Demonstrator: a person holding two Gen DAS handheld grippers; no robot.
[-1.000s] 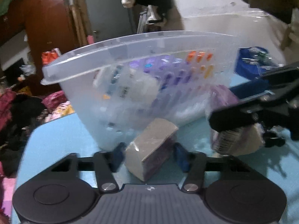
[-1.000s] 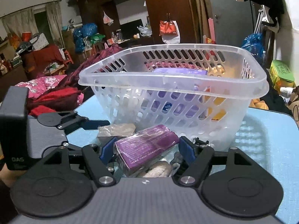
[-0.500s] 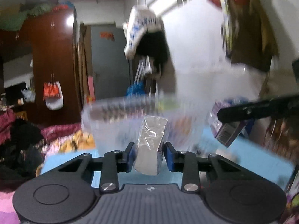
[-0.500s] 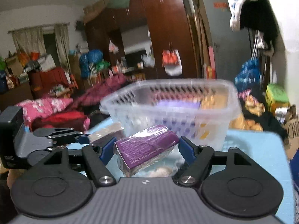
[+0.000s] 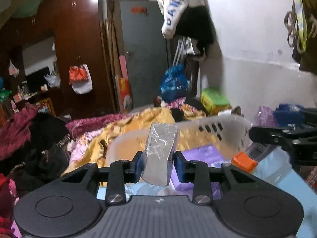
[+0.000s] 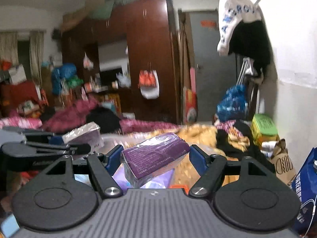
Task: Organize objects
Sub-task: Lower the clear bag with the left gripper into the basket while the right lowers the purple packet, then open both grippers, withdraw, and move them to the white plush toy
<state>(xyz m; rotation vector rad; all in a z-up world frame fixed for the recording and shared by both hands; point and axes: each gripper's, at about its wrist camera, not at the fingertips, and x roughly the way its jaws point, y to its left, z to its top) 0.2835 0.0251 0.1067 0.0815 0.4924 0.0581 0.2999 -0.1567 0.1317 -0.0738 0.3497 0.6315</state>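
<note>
The wrapped packet (image 5: 159, 150) looks shiny grey. The other packet (image 6: 154, 154) is purple with tiny white writing. The basket (image 5: 218, 128) is see-through white, with a purple pack (image 5: 200, 154) inside.

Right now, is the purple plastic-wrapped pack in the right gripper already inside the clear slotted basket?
Out. The purple plastic-wrapped pack is held clear of any surface in the right gripper, above the clear slotted basket.

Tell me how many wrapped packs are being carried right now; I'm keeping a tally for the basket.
2. One grey pack is clamped in the left tool; one purple pack sits in the right tool. Others may lie hidden in the basket.
</note>
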